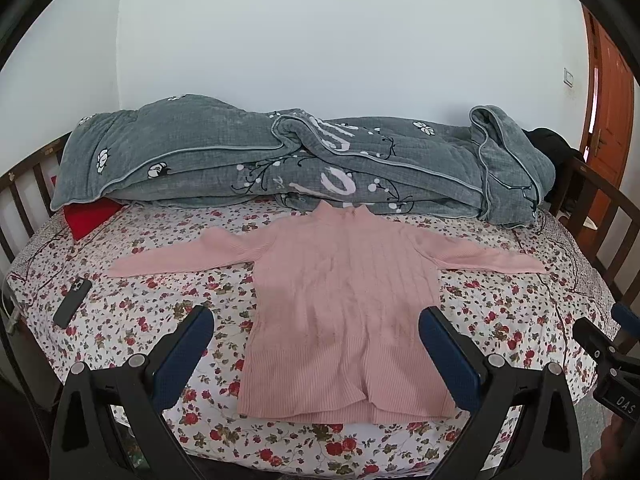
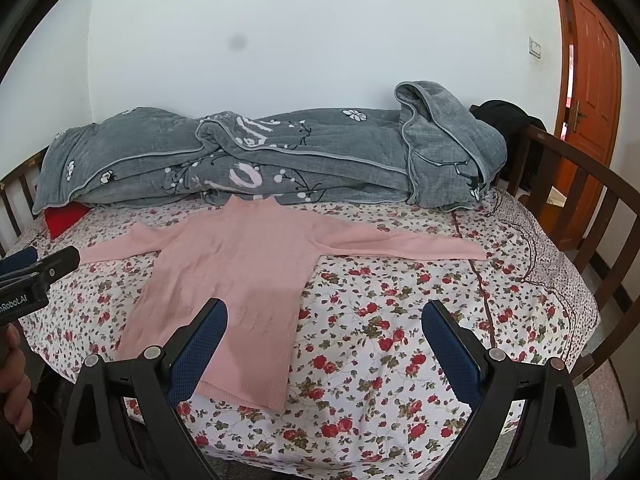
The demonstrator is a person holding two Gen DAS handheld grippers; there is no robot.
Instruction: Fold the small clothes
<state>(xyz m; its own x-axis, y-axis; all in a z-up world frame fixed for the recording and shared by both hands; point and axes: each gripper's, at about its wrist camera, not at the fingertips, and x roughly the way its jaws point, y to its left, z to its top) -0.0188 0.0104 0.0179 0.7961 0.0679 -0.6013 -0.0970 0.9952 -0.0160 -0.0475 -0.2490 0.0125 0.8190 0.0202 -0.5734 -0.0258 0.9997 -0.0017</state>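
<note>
bed: floral sheet (image 1: pixel 360 448), pink sweater (image 1: pixel 344 300) flat mid-bed, grey quilt (image 1: pixel 280 160) along far edge
room: white wall, orange door (image 2: pixel 592 80)
writing: "Robot.AI" on left claw (image 2: pixel 40 268)
claws: left claw (image 1: pixel 316 316) and right claw (image 2: pixel 324 312) both spread wide, empty

We see a ribbed knit pink sweater (image 1: pixel 340 312), a plush grey quilt (image 1: pixel 240 160), and dark wooden rails (image 2: pixel 592 216).

red cloth (image 1: pixel 90 218): we see it half under quilt (image 1: pixel 180 160), beyond jaws | dark bundle (image 2: pixel 504 118): unidentifiable | phone (image 1: pixel 72 300): unclear
</note>
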